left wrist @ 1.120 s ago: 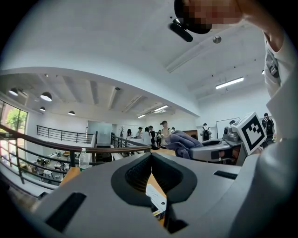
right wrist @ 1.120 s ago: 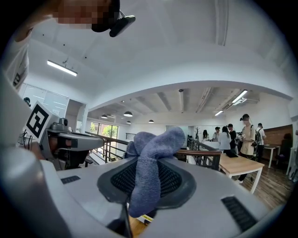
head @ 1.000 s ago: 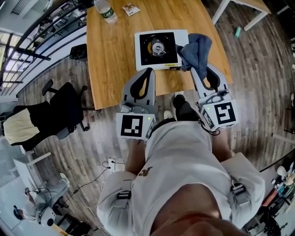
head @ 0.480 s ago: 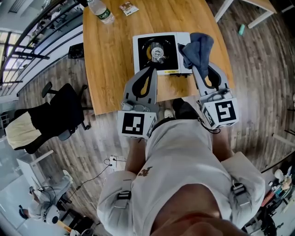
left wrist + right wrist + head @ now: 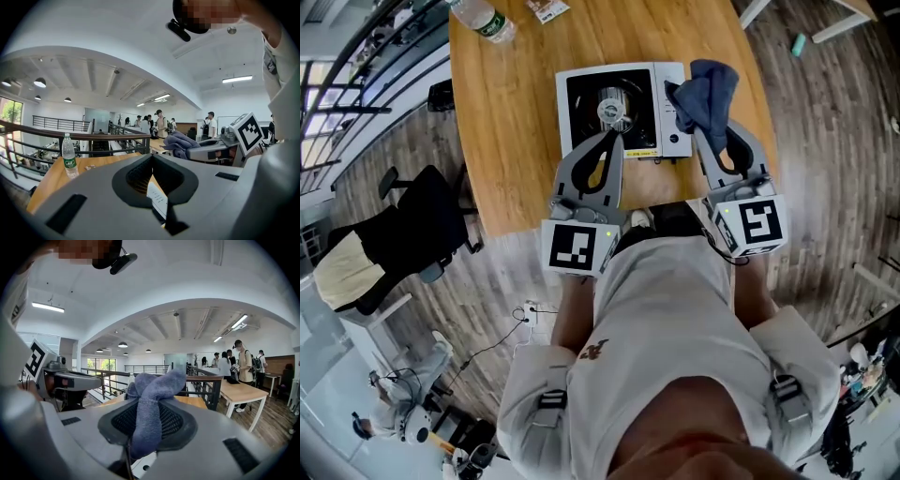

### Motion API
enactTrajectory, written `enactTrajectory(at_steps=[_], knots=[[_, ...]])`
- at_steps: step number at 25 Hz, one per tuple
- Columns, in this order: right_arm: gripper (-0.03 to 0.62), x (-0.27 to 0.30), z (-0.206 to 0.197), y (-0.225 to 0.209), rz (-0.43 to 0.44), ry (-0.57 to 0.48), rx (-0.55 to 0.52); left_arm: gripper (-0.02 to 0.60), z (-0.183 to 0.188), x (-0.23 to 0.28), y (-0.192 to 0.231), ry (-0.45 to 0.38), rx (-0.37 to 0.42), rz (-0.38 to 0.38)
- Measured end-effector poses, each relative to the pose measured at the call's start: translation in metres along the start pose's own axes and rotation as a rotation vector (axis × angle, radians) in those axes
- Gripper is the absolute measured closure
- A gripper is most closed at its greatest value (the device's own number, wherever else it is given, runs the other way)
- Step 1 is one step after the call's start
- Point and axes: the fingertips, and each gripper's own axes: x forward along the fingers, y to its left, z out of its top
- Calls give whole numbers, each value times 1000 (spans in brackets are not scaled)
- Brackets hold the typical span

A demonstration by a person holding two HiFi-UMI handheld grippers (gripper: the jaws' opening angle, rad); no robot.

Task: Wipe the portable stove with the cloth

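Note:
The white portable stove (image 5: 670, 84), with a black top and a round burner (image 5: 610, 112), sits on the wooden table (image 5: 516, 103). My right gripper (image 5: 712, 127) is shut on a blue cloth (image 5: 703, 92) that bunches above the stove's right end; in the right gripper view the cloth (image 5: 150, 404) runs down between the jaws. My left gripper (image 5: 611, 137) is shut with nothing in it, its tips over the stove's near edge just below the burner. In the left gripper view a strip of the white stove (image 5: 157, 199) shows through the jaw opening, and the other gripper with the cloth (image 5: 180, 141) appears at right.
A plastic water bottle (image 5: 478, 19) and a small packet (image 5: 546, 9) lie at the table's far side; the bottle (image 5: 69, 157) also shows in the left gripper view. A black office chair (image 5: 412, 230) stands left of the table. People stand far off by railings.
Both grippers have moved forward and down toward the stove. The left one's tips now lie over the stove's near edge, and the cloth has come over its right end.

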Motion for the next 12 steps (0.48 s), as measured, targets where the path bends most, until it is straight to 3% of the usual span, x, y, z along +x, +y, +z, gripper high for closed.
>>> enactTrajectory(at_steps=[12], knots=[[484,47,-40,-41,28,85,40,561,-34,62,2,100,-26,-11]])
